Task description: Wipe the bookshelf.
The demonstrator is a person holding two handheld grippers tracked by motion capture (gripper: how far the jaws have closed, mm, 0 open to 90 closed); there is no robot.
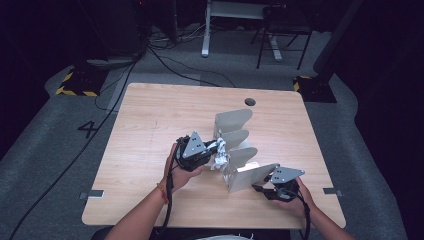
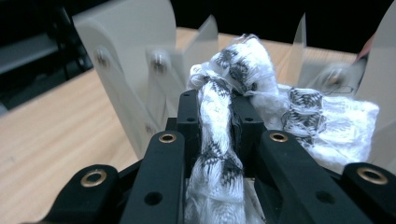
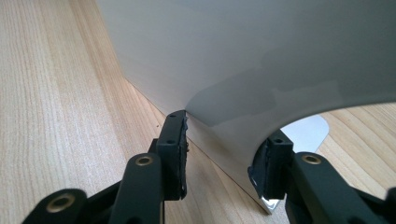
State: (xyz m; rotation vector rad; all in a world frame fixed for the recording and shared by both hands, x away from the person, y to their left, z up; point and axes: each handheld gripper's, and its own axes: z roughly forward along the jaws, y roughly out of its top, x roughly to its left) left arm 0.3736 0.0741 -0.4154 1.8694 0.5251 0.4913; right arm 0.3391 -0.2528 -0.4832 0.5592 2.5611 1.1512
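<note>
High view: my left tongs (image 1: 212, 148) clench a white patterned cloth (image 1: 220, 155) between the grey divider rack's (image 1: 235, 122) plates; my right tongs (image 1: 261, 189) grip its near end plate (image 1: 252, 176).

A lab or recording studio. A lone wooden table (image 1: 150, 130) stands on grey carpet (image 1: 45, 145), ringed by black curtains (image 1: 385, 65). Cables (image 1: 170, 62) and hazard-taped stand feet (image 1: 75, 85) lie around it.

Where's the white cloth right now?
In the high view, the white cloth is mid-table, pinched in the left tool, against the left side of the grey divider rack.
</note>
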